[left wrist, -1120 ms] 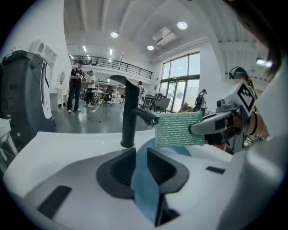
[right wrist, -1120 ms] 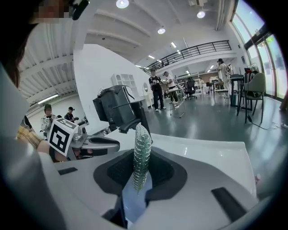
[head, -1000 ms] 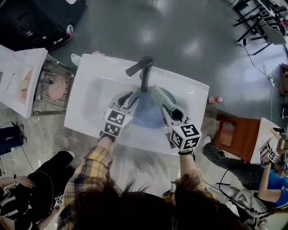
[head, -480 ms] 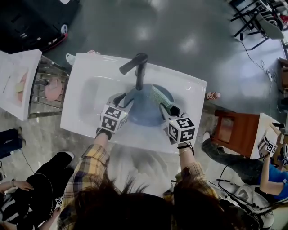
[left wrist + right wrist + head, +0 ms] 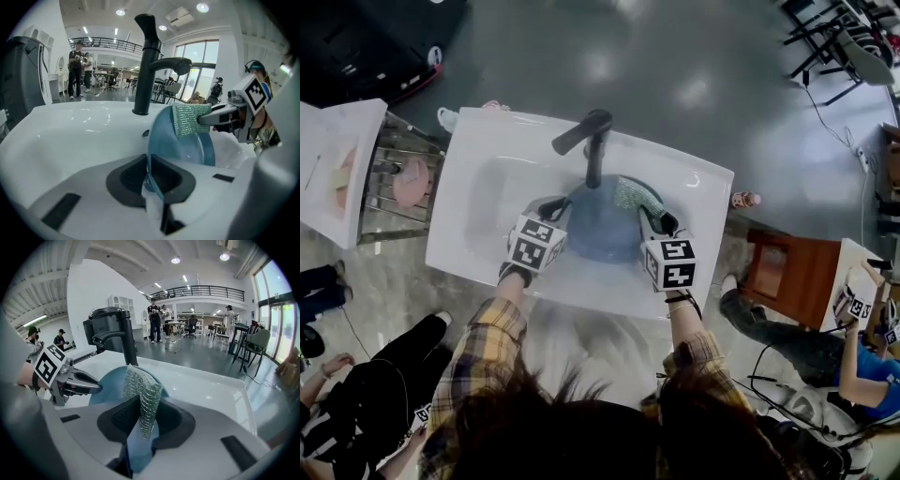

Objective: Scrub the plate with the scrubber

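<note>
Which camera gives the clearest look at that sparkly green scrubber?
The right gripper view: the scrubber fills the centre, its mesh weave plain, pinched between the jaws. The left gripper view shows it smaller, overlapping the blue plate. The head view shows only a small green strip.

Sink: white rectangular ceramic sink (image 5: 478, 239) at centre, its near side toward the person.
Tap: black metal tap (image 5: 593, 141) on the far rim, mid-width.
Plate: round blue plate (image 5: 600, 232) inside the bowl, before the tap, tilted on edge.
Scrubber: green mesh scrubber (image 5: 633, 195) against the plate's upper right rim.
Rack: metal wire rack (image 5: 394, 204) just beside the sink's left side.
</note>
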Available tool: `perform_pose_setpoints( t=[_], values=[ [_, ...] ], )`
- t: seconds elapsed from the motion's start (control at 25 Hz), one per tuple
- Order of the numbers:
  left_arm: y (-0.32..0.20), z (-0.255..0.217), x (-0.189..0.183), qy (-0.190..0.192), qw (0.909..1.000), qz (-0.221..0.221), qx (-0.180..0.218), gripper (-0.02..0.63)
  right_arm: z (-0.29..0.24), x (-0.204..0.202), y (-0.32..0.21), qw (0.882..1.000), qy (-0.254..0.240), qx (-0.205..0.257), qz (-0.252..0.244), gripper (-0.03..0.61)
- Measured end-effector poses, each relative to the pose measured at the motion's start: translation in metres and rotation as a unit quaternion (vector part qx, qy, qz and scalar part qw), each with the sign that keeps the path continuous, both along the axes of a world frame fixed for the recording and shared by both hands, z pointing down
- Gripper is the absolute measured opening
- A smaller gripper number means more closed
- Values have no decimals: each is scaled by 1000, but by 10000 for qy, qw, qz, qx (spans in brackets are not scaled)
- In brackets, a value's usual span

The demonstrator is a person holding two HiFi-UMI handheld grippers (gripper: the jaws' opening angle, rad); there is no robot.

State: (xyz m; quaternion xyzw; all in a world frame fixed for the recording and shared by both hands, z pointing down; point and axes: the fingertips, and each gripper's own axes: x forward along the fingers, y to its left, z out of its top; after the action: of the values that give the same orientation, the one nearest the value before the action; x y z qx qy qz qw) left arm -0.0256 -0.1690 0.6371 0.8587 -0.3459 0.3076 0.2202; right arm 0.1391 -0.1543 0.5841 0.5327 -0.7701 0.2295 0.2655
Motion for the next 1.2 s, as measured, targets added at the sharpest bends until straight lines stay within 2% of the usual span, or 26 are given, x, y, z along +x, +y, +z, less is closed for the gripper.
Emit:
perform_pose_setpoints(
  t=[0.28,0.52,0.8,1.2],
  values=[
    [0,1,-3,40,10000,-60,-58,34,3,-7,-12,9994,335,39,-42,100],
    [2,2,-4,78,9998,-149,-121,32,4,-38,-22,9964,678,31,-503,100],
    [6,4,-12,96,9988,-371,-288,32,10,-67,-28,9872,1196,88,-1053,98],
    [9,7,-19,95,9967,-648,-474,31,32,-97,-12,9802,1346,-301,-1422,98]
  ],
)
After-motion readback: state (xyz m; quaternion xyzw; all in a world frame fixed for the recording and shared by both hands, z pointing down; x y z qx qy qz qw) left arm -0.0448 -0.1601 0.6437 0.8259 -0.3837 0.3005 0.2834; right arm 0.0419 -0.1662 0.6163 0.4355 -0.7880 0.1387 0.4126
